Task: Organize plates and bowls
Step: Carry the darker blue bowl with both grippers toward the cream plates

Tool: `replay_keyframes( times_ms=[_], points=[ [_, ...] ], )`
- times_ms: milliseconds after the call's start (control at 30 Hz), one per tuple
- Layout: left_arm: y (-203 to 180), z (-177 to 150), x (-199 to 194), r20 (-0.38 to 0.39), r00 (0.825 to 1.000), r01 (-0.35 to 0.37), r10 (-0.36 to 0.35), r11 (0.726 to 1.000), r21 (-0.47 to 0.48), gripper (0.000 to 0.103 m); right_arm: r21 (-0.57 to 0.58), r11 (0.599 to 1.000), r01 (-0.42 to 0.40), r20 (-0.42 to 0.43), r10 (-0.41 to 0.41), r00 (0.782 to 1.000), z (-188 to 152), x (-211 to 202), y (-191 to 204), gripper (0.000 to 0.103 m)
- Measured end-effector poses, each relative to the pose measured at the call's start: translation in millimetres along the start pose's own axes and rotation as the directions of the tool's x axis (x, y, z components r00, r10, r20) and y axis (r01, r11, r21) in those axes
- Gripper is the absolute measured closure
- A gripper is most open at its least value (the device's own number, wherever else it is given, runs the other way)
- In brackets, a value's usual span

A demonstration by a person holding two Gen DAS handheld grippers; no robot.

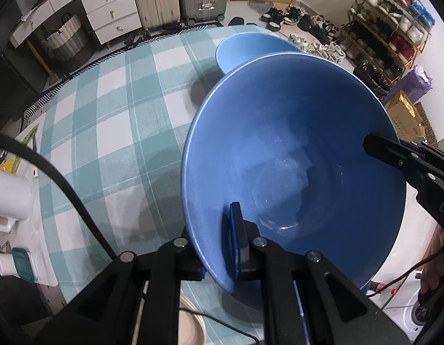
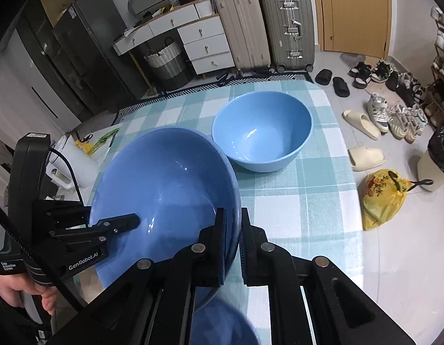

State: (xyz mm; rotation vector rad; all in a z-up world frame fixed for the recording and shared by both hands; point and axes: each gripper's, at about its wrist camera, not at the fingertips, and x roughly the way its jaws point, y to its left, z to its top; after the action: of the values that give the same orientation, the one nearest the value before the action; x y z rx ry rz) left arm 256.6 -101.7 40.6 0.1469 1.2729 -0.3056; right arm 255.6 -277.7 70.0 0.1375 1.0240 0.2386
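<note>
the tabletop (image 2: 293, 210) wears a teal-and-white checked cloth. a light blue bowl (image 2: 262, 132) stands upright on it toward the far end. at the left edge lie a white jug (image 2: 78, 166) and a white container with a teal lid (image 1: 18, 264).

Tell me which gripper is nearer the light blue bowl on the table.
Right. The right gripper clamps the big bowl's rim on the side beside the light blue bowl; the left gripper grips the opposite rim, farther away.
</note>
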Motion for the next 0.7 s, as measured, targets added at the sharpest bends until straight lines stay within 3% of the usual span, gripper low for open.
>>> replay_keyframes(
  times_ms=[433, 700],
  points=[
    [-34, -53, -24, -0.008, 1.0, 0.03, -0.03, 0.998, 0.046, 0.093, 0.0, 1.0, 0.015, 0.007, -0.015, 1.0, -63, -54, 5, 0.095],
    [-53, -92, -10, -0.03, 0.999, 0.037, -0.036, 0.997, 0.063, 0.091, 0.019, 1.0, 0.024, -0.011, -0.024, 1.0, -107, -54, 0, 0.095]
  ],
)
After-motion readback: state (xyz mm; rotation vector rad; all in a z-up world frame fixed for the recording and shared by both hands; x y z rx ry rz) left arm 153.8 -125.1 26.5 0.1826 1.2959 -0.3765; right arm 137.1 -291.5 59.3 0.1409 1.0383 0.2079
